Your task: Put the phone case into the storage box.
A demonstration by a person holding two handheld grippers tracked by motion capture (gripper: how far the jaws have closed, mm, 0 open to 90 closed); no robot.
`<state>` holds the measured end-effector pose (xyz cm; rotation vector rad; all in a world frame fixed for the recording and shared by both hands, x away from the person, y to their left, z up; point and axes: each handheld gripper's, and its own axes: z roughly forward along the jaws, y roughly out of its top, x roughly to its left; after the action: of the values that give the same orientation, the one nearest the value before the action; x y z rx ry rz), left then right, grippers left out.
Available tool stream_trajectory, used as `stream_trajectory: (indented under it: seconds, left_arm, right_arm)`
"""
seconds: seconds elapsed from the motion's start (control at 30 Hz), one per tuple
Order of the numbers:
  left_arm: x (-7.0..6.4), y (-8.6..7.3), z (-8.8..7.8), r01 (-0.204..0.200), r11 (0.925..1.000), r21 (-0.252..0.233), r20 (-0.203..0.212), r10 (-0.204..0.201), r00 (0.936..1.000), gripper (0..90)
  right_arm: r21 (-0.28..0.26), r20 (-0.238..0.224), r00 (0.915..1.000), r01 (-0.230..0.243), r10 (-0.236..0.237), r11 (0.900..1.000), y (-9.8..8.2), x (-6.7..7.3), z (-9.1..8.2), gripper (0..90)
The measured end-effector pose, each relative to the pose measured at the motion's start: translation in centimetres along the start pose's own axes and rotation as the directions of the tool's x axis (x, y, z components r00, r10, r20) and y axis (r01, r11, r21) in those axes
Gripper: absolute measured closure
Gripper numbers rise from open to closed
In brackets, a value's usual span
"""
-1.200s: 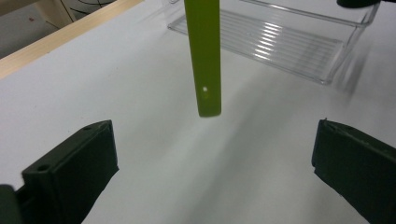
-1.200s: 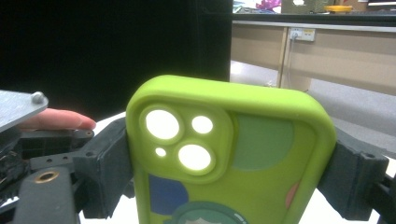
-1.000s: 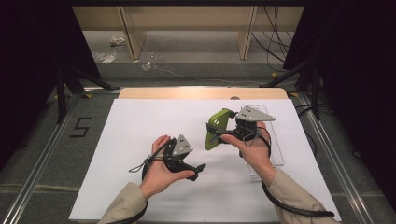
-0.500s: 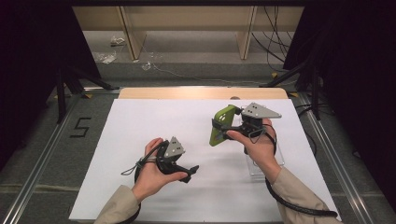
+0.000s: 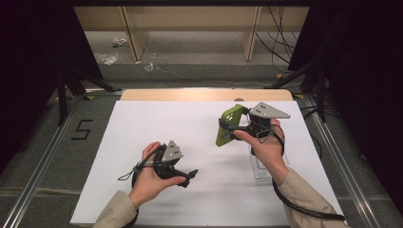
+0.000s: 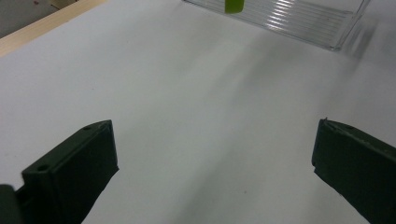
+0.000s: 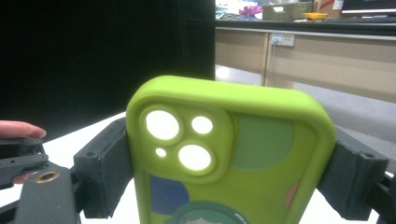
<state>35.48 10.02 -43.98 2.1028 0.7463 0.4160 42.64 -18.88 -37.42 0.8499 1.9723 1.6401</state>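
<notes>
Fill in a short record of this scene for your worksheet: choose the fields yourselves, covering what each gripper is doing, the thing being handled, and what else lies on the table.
Held thing: green phone case, camera cut-outs facing the right gripper's camera
Right gripper: jaws closed on the case's two long edges, lifted above the table
Left gripper: jaws wide apart, nothing between them, low over the sheet
Container: clear plastic box, on the sheet beneath the right hand
Work surface: white sheet on the table
</notes>
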Motion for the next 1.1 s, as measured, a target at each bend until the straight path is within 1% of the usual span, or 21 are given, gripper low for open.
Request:
stream_trajectory:
  seconds: [0.6,1.1]
  left_arm:
    - [0.8,-1.1,-1.1,0.018,0.9998,0.007,-0.020,-0.018,0.9996,0.0]
    - [1.1,-1.8,-1.5,0.026,0.9995,0.017,-0.031,-0.025,0.9992,0.0]
  right_arm:
    - [-0.014,0.043,0.9990,-0.008,0.009,1.000,0.5,-1.3,-0.8,16.5]
    - [-0.017,0.063,0.9980,-0.007,0.008,1.000,0.7,-2.0,-1.2,16.6]
